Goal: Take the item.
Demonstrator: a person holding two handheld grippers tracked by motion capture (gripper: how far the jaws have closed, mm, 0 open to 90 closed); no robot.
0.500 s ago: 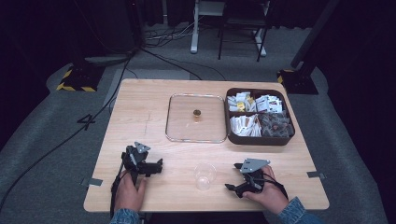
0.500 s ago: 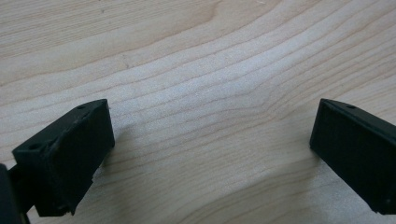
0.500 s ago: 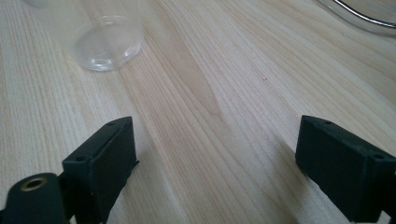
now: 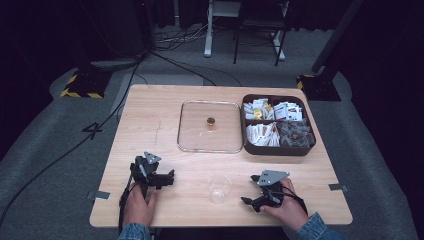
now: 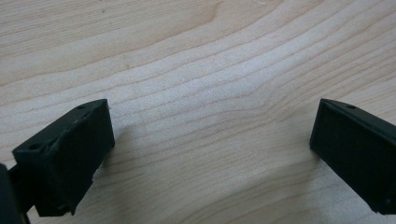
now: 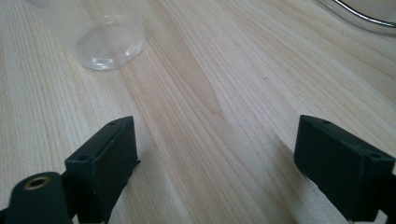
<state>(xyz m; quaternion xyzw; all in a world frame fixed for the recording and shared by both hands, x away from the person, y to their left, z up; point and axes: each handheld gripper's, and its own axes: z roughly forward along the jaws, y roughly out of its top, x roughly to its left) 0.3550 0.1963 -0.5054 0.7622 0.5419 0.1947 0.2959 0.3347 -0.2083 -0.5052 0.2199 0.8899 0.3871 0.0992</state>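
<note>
the cup (image 4: 219, 188) stands upright near the front edge of the worktop (image 4: 155, 115), and everything's placed off it. right tool (image 4: 251, 201) sits just right of the cup, jaws spread, nothing between them. left tool (image 4: 167, 178) rests well left of the cup, jaws spread too, over bare wood. risk here, i'd say: the cup looks light and clear, so a fast or off-centre reach could knock it over or off the front edge. beyond the cup, a glass lid (image 4: 210, 126) and a box (image 4: 278, 125). pale wood top, grey floor, dark room, cables behind.
</note>
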